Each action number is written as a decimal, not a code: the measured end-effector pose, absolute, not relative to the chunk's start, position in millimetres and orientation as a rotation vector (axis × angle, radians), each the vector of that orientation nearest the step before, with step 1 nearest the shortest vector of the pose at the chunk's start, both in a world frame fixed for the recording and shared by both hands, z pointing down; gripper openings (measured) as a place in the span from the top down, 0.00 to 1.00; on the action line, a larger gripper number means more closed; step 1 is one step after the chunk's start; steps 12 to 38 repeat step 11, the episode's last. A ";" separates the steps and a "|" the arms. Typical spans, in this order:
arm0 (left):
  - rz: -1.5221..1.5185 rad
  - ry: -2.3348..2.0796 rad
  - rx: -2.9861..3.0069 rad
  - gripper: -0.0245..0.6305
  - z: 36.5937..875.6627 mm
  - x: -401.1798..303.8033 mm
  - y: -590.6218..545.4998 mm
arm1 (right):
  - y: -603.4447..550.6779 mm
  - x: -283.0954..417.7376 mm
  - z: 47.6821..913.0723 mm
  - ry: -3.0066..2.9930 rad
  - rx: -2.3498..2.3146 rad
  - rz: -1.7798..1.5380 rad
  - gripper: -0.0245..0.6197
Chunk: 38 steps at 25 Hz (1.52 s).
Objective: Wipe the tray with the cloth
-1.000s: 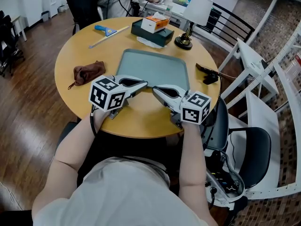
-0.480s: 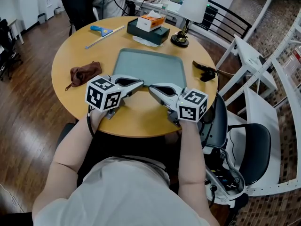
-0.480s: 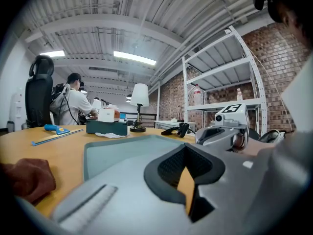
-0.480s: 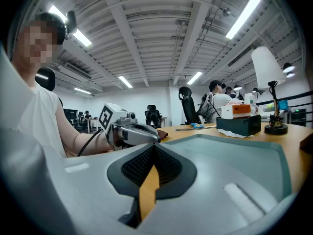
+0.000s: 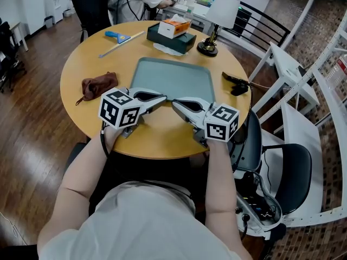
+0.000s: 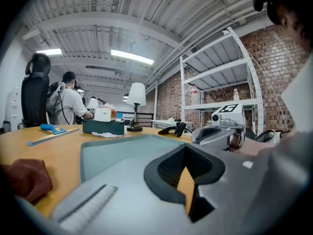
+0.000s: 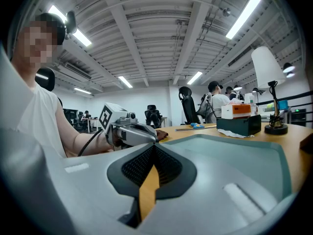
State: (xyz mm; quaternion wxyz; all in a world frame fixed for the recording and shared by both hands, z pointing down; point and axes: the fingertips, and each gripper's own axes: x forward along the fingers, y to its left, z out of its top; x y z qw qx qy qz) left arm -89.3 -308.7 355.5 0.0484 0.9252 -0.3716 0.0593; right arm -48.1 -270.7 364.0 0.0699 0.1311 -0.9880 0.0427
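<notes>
A grey-green tray [image 5: 173, 77] lies in the middle of the round wooden table [image 5: 87, 64]. The brown cloth [image 5: 98, 84] sits crumpled on the table to the tray's left, apart from both grippers. My left gripper [image 5: 164, 97] and right gripper [image 5: 175, 103] rest tip to tip at the tray's near edge, both shut with nothing between their jaws. In the left gripper view, the shut left gripper [image 6: 186, 148] points over the tray [image 6: 117, 153], with the cloth [image 6: 24, 177] low at the left. The right gripper view has the shut right gripper [image 7: 154, 147] beside the tray [image 7: 239, 155].
At the table's far side stand a dark box with a tissue box [image 5: 174, 31], a lamp [image 5: 217, 20] and a blue-handled scraper [image 5: 120, 37]. A black device [image 5: 237, 84] lies at the right edge. A chair [image 5: 295, 172] and white racks stand to the right; people work behind.
Both grippers stay shut at the tray's near edge. Only the head view has shifted slightly; the cloth and tray have not moved.
</notes>
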 end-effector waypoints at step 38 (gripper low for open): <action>0.179 -1.130 2.821 0.96 357.4 -87.4 -308.4 | -269.7 -46.1 365.7 -2.971 0.397 0.130 0.96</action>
